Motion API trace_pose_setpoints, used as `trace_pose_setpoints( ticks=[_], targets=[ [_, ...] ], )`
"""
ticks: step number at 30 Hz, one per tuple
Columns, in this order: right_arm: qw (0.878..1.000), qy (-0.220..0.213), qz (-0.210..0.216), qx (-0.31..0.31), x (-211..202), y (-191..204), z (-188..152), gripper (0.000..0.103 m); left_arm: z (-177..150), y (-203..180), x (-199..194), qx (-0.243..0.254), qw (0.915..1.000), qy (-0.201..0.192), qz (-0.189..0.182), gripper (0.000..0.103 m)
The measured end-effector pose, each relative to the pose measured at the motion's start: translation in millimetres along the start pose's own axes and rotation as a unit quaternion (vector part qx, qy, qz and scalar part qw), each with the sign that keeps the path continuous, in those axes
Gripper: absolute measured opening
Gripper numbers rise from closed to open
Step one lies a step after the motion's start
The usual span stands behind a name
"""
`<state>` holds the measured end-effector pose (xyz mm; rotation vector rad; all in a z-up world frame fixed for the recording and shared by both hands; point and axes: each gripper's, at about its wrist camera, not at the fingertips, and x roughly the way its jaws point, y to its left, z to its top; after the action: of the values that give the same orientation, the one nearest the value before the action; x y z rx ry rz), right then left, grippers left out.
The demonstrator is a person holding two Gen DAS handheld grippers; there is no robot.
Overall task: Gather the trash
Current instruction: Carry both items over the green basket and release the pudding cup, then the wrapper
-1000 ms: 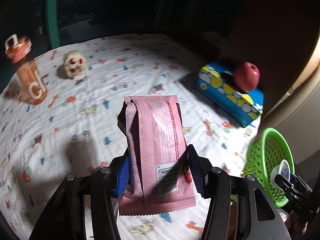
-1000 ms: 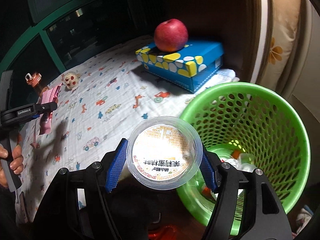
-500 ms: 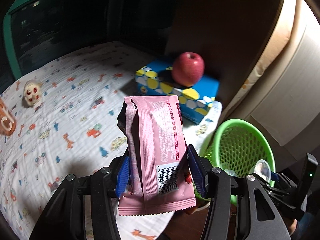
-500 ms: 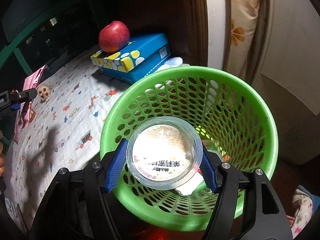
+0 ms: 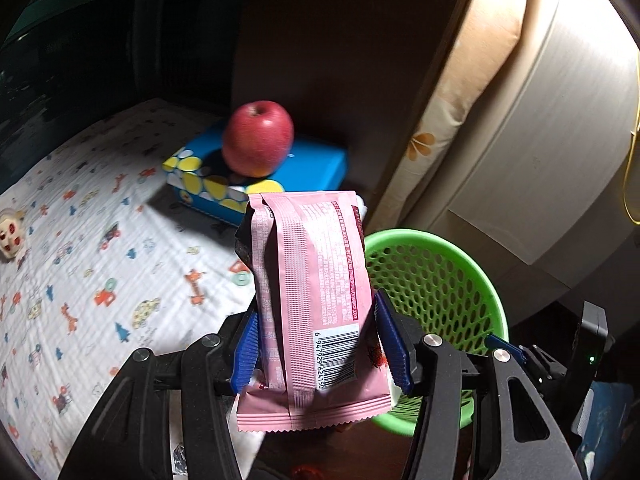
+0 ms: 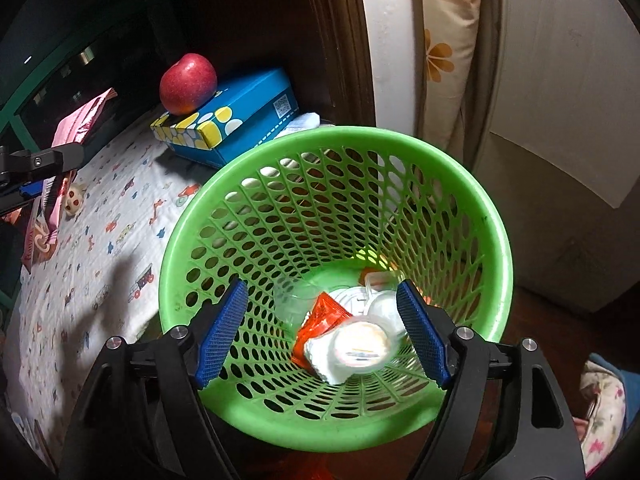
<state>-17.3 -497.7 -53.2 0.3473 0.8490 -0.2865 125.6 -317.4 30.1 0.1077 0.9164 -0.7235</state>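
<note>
Since a moment ago, both my grippers swung over the green perforated plastic basket [image 6: 472, 216]. Right gripper [image 6: 322, 334] is opening, its round plastic cup [image 6: 362, 346] dropped inside. Left gripper [image 5: 316, 346] pinches the light, crinkly pink foil wrapper [image 5: 312, 280] low across its sides.

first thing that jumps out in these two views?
The pink snack wrapper, upright and clamped in the left gripper, fills the middle of the left wrist view. Just past it stands the bright green basket; the right gripper hangs over it, opening with nothing between its pads, and a clear cup lies blurred among the trash inside. A red apple sits on a blue tissue box behind.
</note>
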Motion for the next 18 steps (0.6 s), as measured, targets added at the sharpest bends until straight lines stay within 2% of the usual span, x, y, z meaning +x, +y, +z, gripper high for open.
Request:
trace_pose_setpoints(
  ticks=[12,18],
  targets=[
    [1.000,-0.010,-0.007,-0.005,-21,-8,-8,0.080,4,-47,33,0.033,0.9983,0.018,-0.043,0.052],
    [1.000,-0.012,-0.010,-0.003,-27,-13,-13,0.081,-3,-59,53,0.038,0.9967,0.040,-0.060,0.055]
  ],
)
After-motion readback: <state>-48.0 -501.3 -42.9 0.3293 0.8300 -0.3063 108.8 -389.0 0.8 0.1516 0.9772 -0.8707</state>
